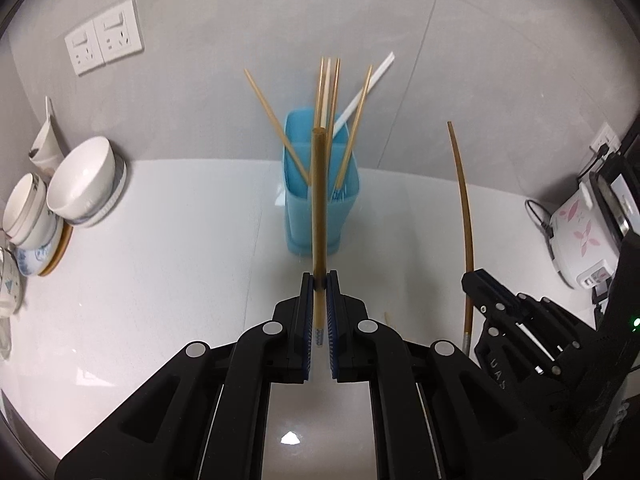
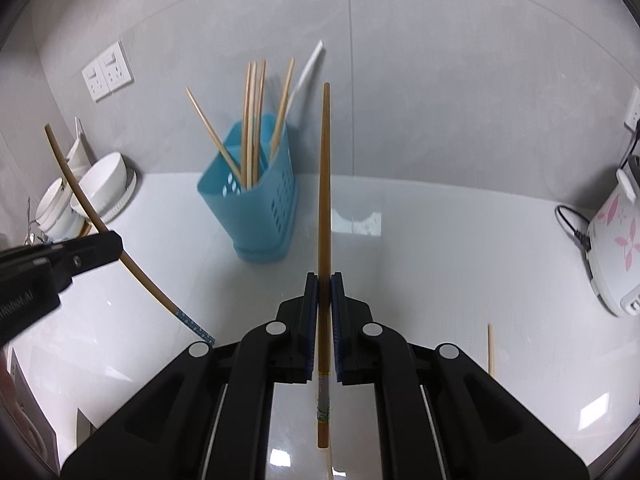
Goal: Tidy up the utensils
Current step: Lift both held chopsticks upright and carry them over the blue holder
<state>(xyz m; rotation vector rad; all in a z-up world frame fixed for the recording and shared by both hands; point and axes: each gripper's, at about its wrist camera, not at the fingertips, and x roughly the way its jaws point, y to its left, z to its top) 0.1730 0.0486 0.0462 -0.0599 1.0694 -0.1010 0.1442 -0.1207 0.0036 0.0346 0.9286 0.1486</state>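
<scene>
Each tool pinches one brown chopstick: the left tool (image 1: pixel 320 280) grips its chopstick (image 1: pixel 318 200) near the patterned tip, the right tool (image 2: pixel 324 280) grips its own (image 2: pixel 325 184) lower down. Both sticks hang above the worktop (image 1: pixel 160 260), just before the blue holder (image 1: pixel 316 216). They look light, stiff and smooth, likely to swivel unless gripped mid-shaft.

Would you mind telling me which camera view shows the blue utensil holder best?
The right wrist view: the blue utensil holder stands unobstructed, showing its slotted side and base. In the left wrist view, the chopstick held in the left gripper crosses its front.
</scene>
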